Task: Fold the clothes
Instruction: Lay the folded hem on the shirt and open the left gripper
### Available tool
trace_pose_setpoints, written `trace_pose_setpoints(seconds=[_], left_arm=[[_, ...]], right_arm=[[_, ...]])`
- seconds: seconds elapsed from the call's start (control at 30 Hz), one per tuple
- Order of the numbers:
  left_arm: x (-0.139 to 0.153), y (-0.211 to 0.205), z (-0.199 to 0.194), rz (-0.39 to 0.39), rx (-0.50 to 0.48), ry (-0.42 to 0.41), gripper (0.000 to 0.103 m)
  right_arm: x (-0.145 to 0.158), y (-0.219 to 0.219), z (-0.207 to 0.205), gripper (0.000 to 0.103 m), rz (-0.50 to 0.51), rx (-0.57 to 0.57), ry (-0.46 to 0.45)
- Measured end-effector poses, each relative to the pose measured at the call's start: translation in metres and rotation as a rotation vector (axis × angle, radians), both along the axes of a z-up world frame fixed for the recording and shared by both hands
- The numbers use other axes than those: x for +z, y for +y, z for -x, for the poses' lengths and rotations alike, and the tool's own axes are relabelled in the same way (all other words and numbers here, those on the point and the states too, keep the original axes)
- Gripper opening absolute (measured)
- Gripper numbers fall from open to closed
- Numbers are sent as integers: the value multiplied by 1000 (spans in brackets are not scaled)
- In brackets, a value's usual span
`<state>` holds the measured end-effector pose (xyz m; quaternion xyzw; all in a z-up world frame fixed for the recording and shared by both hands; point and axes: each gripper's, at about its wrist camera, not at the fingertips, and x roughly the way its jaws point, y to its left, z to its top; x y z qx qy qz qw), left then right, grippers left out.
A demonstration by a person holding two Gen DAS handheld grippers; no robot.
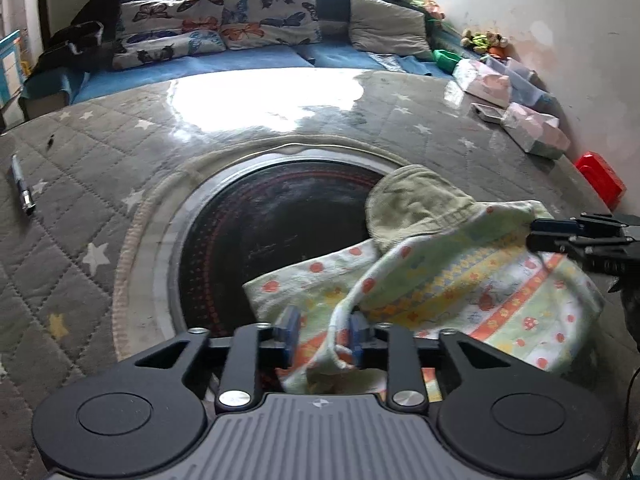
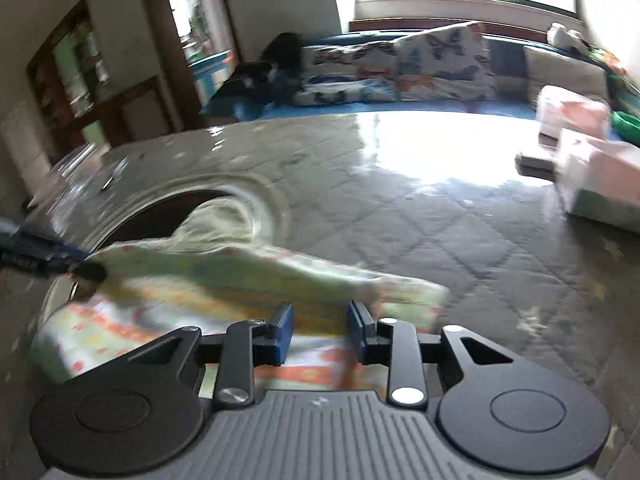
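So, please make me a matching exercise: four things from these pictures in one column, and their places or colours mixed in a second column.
Things:
1. pen
2. red box
3. butterfly cushions
4. printed garment

Descriptions:
a. between the left gripper fingers
b. against the wall, at the right edge of the quilted mat
c. on the blue sofa at the back
d. far left on the mat

Pairs: 1-d, 2-b, 3-c, 4-a

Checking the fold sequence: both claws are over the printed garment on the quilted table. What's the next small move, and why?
Probably close the left claw on the cloth fold lying between its blue pads. The printed garment is still bunched, its green hood flopped over the round dark inset, and neither claw visibly grips it; the right claw hangs open above it.
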<state>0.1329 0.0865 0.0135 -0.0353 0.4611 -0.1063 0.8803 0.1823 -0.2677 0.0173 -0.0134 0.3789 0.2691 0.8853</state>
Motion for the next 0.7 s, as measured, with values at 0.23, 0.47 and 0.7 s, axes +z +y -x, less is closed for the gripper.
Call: trace_pose_setpoints(seconds=[0.23, 0.47, 0.7], left_arm=[[5, 11, -4, -17, 104, -21, 47], [23, -2, 6, 86, 92, -81, 45], [13, -35, -6, 253, 16, -63, 34]], right_arm=[[19, 11, 9, 35, -15, 29, -62], [12, 49, 3, 40, -36, 112, -28], [0, 72, -10, 37, -1, 98, -18]])
